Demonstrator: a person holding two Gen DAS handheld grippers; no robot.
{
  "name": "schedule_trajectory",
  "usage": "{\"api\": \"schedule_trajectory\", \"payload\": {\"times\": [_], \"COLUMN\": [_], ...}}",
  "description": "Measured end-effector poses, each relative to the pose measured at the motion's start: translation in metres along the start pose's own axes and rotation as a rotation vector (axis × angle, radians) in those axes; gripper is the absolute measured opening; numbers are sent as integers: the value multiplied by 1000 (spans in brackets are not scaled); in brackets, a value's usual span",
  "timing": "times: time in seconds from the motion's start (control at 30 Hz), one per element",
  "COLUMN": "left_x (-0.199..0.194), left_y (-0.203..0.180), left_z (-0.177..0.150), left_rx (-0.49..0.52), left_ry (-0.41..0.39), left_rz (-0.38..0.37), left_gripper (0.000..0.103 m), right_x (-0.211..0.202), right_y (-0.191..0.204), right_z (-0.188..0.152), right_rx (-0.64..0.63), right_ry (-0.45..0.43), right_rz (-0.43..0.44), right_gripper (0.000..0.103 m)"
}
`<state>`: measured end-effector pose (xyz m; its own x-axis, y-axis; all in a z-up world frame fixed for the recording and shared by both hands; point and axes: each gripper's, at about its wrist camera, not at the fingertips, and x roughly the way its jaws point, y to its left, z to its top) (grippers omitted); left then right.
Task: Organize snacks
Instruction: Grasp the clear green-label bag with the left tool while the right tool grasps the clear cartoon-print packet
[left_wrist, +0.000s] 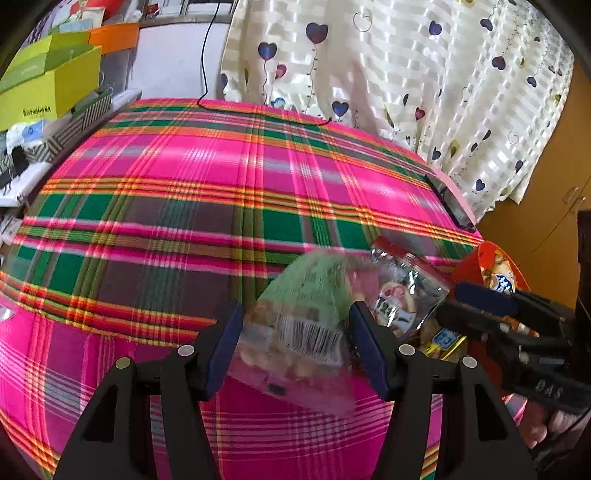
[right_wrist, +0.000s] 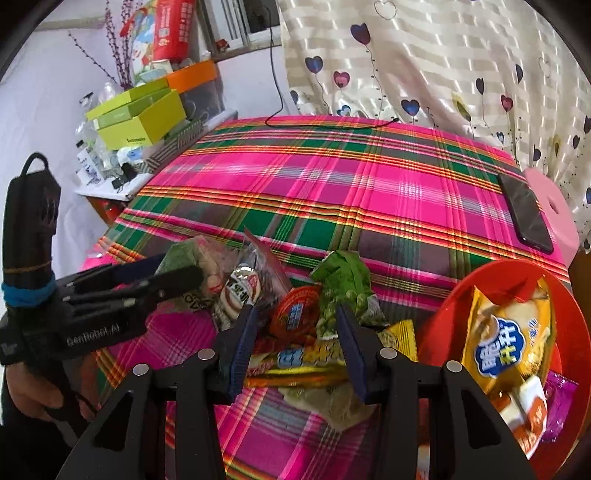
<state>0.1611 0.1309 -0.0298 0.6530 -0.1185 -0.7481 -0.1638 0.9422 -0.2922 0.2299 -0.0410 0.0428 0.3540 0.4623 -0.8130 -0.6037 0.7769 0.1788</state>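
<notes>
Snacks are sitting in a loose pile (right_wrist: 295, 332) on the plaid tablecloth (right_wrist: 332, 192), just beside the red bowl (right_wrist: 569, 332), which is already holding a yellow chip bag (right_wrist: 506, 332) and a few small packets.

Left gripper (left_wrist: 295, 325) is straddling a green-topped clear bag with a barcode label (left_wrist: 306, 306). The bag is lying between the pads and looks touched on both sides, but motion blur is hiding whether they are actually pressing, so I can't tell if it's gripped.

Right gripper (right_wrist: 295, 332) is hanging over the middle of the pile with jaws standing moderately wide and nothing clamped; an orange round-lidded cup (right_wrist: 295, 310) and a crumpled green wrapper (right_wrist: 343, 288) are showing in the gap beyond the tips.

My read on the step: each gripper is lining up a pick for transfer to the bowl.

- Pick one item per jaw (the wrappers overlap, so a deep plunge risks dragging neighbours).
- Grab the clear bag by its body, not the slippery seal edge.
- Lift clear before crossing; the two grippers are working close together.
- The phone (right_wrist: 524, 214) at the far table edge is well apart, no concern.
</notes>
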Motion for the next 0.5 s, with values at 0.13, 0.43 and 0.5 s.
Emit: {"api": "schedule_trajectory", "payload": {"times": [0.13, 0.43, 0.5], "left_x": [0, -27, -31], "left_y": [5, 3, 9], "left_z": [-6, -11, -13], "left_rx": [-7, 5, -7], "left_ry": [-5, -82, -87], "left_rz": [-14, 12, 16], "left_gripper": [59, 33, 31], "right_x": [11, 18, 20], "right_y": [1, 23, 27], "right_z": [5, 13, 14], "right_rx": [4, -51, -53], "right_ry": [9, -11, -11], "right_rz": [15, 58, 82], "right_gripper": [44, 42, 38]}}
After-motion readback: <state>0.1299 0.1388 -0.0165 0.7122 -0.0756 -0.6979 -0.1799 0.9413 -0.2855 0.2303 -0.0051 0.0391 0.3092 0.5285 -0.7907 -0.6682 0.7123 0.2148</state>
